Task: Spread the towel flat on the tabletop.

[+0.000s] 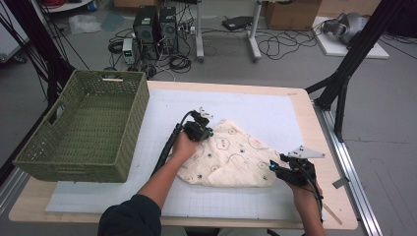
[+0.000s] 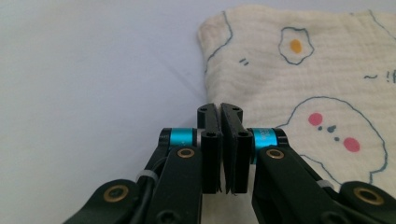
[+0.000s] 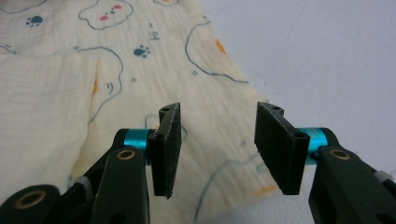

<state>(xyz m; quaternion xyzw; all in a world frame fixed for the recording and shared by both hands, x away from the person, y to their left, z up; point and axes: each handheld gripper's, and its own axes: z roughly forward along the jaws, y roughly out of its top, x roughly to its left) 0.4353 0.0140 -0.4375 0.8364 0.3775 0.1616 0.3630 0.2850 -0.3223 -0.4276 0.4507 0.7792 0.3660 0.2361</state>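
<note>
Cloth (image 1: pixel 231 158), cream with printed bears and eggs, lies crumpled flat on the white mat (image 1: pixel 265 110) of the desk (image 1: pixel 300 96), roughly triangular, its long edge running along the near side from the left hand toward the right tool (image 1: pixel 274 167)

Nearest the person, the right tool sits at the cloth's near right corner. In the right gripper view its jaws stand wide apart with nothing between them, and the cloth corner (image 3: pixel 233 154) lies directly below and ahead of the gap, tapering to the right onto bare mat. This is the relation the next move seems to turn on: the corner is already under the open jaws, so a short drop and a close would likely take it. The right forearm comes in low from the bottom edge, wrist bent slightly inward

Farther off, the left tool (image 1: pixel 202 129) rests at the cloth's far left corner, the left hand (image 1: pixel 183 146) wrapped round its handle and the arm reaching diagonally forward. In the left gripper view its jaws are pressed together with no fabric visible between them; the cloth edge (image 2: pixel 205 60) lies just ahead and to the right of the tips

Beyond, at the desk's left end, stands a green woven basket (image 1: pixel 44 147), well apart from the cloth
</note>
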